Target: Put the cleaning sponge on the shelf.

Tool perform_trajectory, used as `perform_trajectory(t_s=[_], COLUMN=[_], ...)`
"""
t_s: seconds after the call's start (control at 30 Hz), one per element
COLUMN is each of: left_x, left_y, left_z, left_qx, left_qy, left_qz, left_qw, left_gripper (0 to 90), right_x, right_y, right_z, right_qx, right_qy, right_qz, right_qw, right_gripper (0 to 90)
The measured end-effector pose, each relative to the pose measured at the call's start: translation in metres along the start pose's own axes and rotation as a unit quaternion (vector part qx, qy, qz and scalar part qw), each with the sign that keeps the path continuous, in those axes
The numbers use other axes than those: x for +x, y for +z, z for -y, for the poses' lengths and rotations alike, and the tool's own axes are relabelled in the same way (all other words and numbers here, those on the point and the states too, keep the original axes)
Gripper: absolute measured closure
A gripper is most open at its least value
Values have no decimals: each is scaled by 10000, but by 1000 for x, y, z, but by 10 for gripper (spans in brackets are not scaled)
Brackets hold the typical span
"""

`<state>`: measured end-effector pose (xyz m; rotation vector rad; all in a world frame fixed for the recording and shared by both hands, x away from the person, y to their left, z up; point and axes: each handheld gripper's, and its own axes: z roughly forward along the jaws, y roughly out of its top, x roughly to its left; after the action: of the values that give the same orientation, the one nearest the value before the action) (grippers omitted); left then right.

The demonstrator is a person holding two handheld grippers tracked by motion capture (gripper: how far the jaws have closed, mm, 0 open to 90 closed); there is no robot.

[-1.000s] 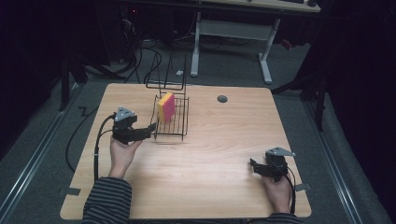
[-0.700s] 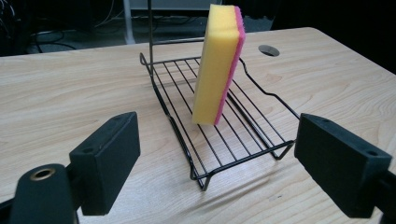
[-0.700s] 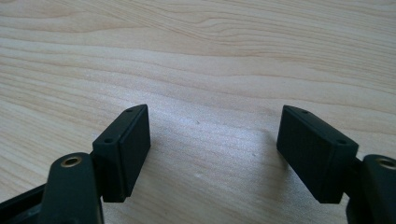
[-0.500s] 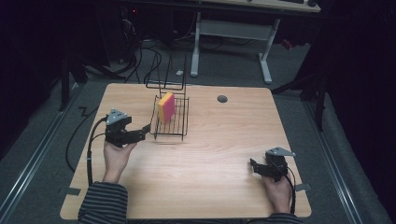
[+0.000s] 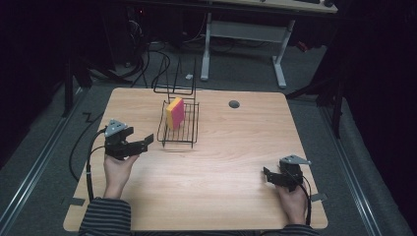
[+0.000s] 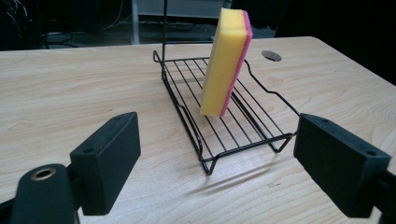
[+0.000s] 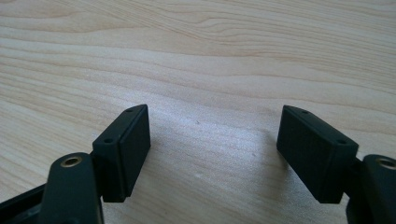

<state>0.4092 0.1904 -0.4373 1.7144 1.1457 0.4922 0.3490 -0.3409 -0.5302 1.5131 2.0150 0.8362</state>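
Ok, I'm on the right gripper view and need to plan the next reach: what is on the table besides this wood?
Observer: A black wire rack sits on the far left part of the table, with a yellow and pink sponge standing on edge in it.
Operator: Where is the left hand-held gripper?
Observer: The left hand-held gripper is just left of the rack, jaws open and pointed at it, touching nothing.
Operator: And mine, relative to the rack?
Observer: The right hand-held gripper is by the near right corner, well apart from the rack, jaws open and pointing left.
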Motion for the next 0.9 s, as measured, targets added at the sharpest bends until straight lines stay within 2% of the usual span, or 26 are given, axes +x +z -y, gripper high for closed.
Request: perform_trajectory(t_s=[0.4,0.9], left_x=[6,9], left_y=[-14,-22], left_z=[11,24], left_qx=[-46,-20], left_qy=[-82,-125], left_qz=[-96,-167], left_qw=[9999,9998], left_gripper=[153,155], right_x=[0,0], right_y=[0,0], right_z=[0,0], right_qx=[1,0], right_qy=[0,2], right_qz=[1,1], right_qw=[10000,10000], right_gripper=[261,260])
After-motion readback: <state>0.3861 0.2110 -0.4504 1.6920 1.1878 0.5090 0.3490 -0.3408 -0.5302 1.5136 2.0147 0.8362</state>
